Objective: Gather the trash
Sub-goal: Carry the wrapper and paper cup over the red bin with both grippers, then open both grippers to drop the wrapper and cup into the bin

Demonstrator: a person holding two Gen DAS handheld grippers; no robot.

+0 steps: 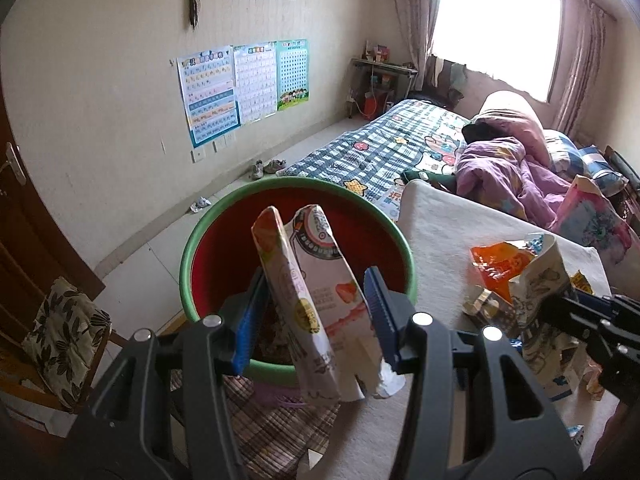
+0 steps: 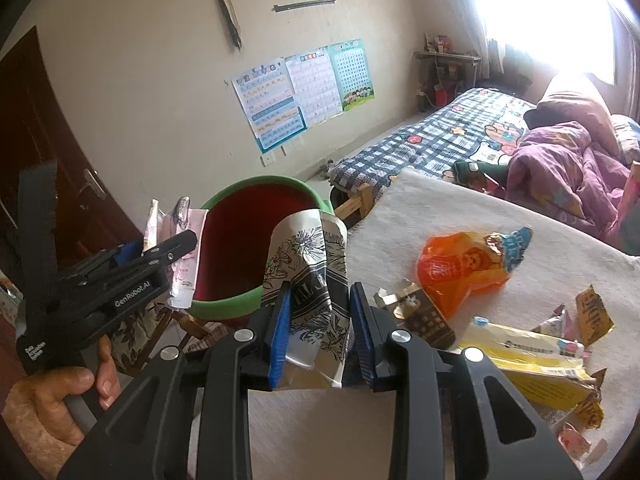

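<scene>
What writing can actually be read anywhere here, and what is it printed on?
"GenRobot.AI": white letters on the side of the left gripper, seen from the right wrist.
Wall posters: too small to read.
Pink-and-white wrapper, black-and-white wrapper, orange bag, yellow packet: print too blurred.

Pink-white wrapper (image 1: 316,280) upright over red bin (image 1: 224,256), green rim.

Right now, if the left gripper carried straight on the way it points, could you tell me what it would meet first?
Probably the green-rimmed red plastic bin: the left gripper, shut on a pink-and-white snack packet, points into its mouth, though depth is unclear.
</scene>
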